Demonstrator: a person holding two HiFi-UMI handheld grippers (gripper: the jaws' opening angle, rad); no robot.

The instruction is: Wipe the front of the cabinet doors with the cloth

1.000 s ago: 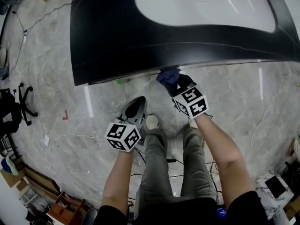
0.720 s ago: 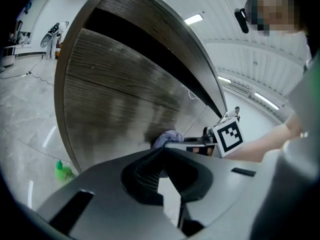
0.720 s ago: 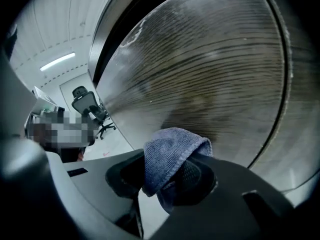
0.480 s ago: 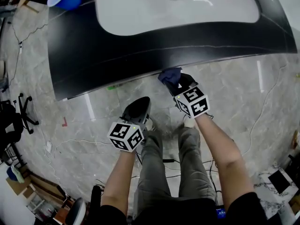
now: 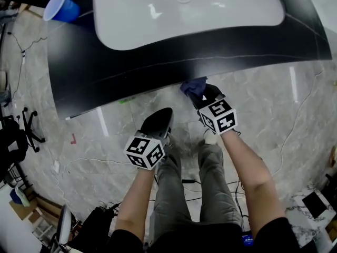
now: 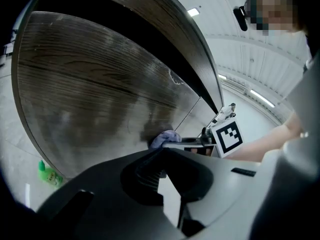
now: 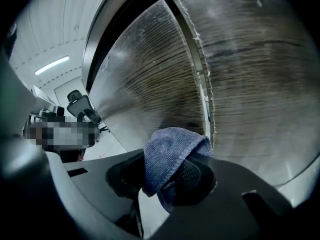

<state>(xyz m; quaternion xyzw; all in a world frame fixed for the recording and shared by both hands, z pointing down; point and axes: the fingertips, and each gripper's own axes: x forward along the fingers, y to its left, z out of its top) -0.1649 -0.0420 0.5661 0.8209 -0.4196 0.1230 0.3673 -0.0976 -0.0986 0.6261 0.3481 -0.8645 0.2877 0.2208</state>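
My right gripper (image 5: 200, 94) is shut on a blue cloth (image 5: 192, 85) and holds it just under the black countertop's front edge (image 5: 158, 75). In the right gripper view the cloth (image 7: 170, 156) bulges out between the jaws, close to the seam (image 7: 201, 84) between two dark wood-grain cabinet doors (image 7: 150, 89). My left gripper (image 5: 159, 121) hangs lower and to the left, shut with nothing in it, away from the doors. The left gripper view shows the door front (image 6: 95, 94), the cloth (image 6: 165, 137) against it, and the right gripper's marker cube (image 6: 228, 138).
A white sink (image 5: 184, 9) is set in the countertop, and a blue cup (image 5: 61, 7) stands at its far left. A small green bottle (image 6: 48, 173) lies on the marble floor by the cabinet base. Cables and an office chair (image 5: 21, 121) are at the left. The person's legs (image 5: 184, 194) are below me.
The head view has shifted, bringing more of the sink and the blue cup into sight. The right gripper keeps the cloth at the cabinet front; the left gripper has hardly moved.
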